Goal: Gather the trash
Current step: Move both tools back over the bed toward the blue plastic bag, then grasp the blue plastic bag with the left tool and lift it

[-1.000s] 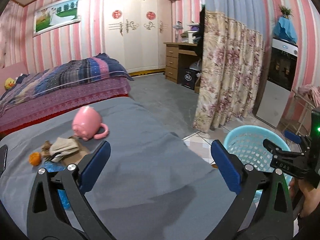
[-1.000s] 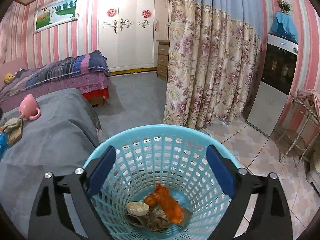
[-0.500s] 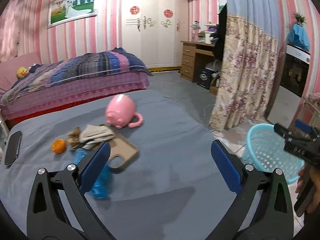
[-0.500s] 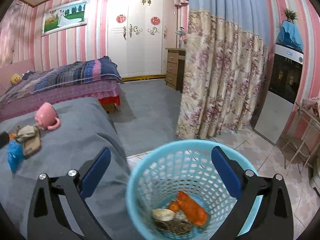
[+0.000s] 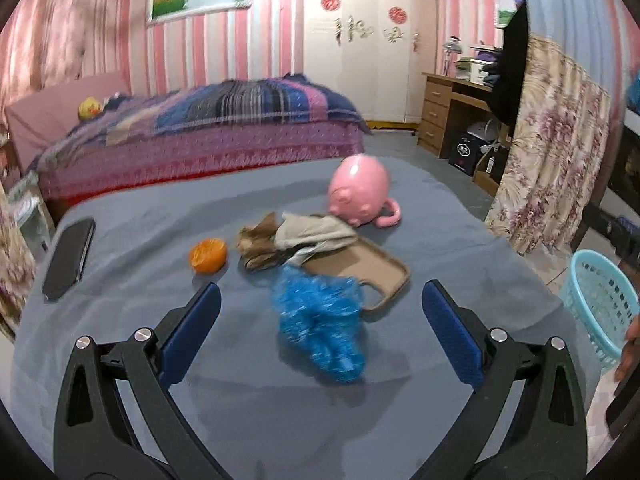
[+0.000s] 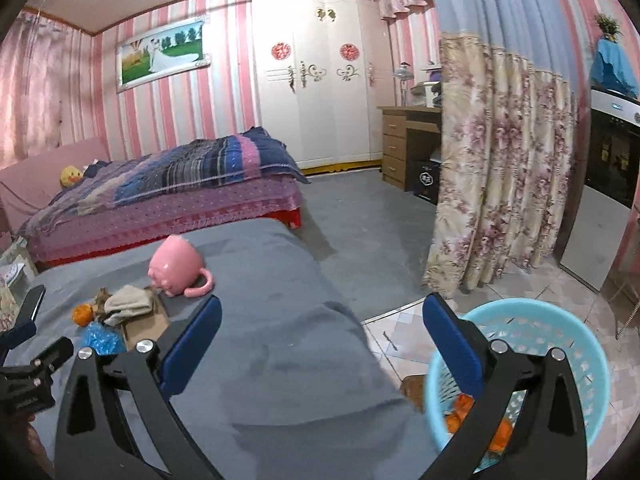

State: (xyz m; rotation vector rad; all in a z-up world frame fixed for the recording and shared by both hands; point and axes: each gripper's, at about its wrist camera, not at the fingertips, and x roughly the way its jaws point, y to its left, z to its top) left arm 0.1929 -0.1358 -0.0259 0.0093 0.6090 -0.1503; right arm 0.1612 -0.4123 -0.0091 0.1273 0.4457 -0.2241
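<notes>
A crumpled blue plastic wrapper (image 5: 320, 322) lies on the grey cloth table (image 5: 248, 400), just ahead of my open, empty left gripper (image 5: 320, 320). Behind it lie an orange peel (image 5: 208, 255), a brown crumpled scrap with a beige cloth (image 5: 296, 238) and a tan tray (image 5: 360, 270). The light blue basket (image 6: 560, 344) stands on the floor at the right, with orange trash inside. My right gripper (image 6: 322, 330) is open and empty, above the table's right edge beside the basket. The wrapper (image 6: 102, 338) and peel (image 6: 82, 314) also show in the right wrist view.
A pink pig mug (image 5: 362, 190) lies on its side behind the trash. A black phone (image 5: 68, 258) lies at the table's left. A bed (image 5: 200, 128), a wardrobe (image 6: 316, 80), a desk (image 6: 408, 140) and a floral curtain (image 6: 500, 168) stand beyond.
My left gripper has swung left and closer to the trash pile, so the blue wrapper is now centred before it. My right gripper has lifted and moved left, away from the basket.
</notes>
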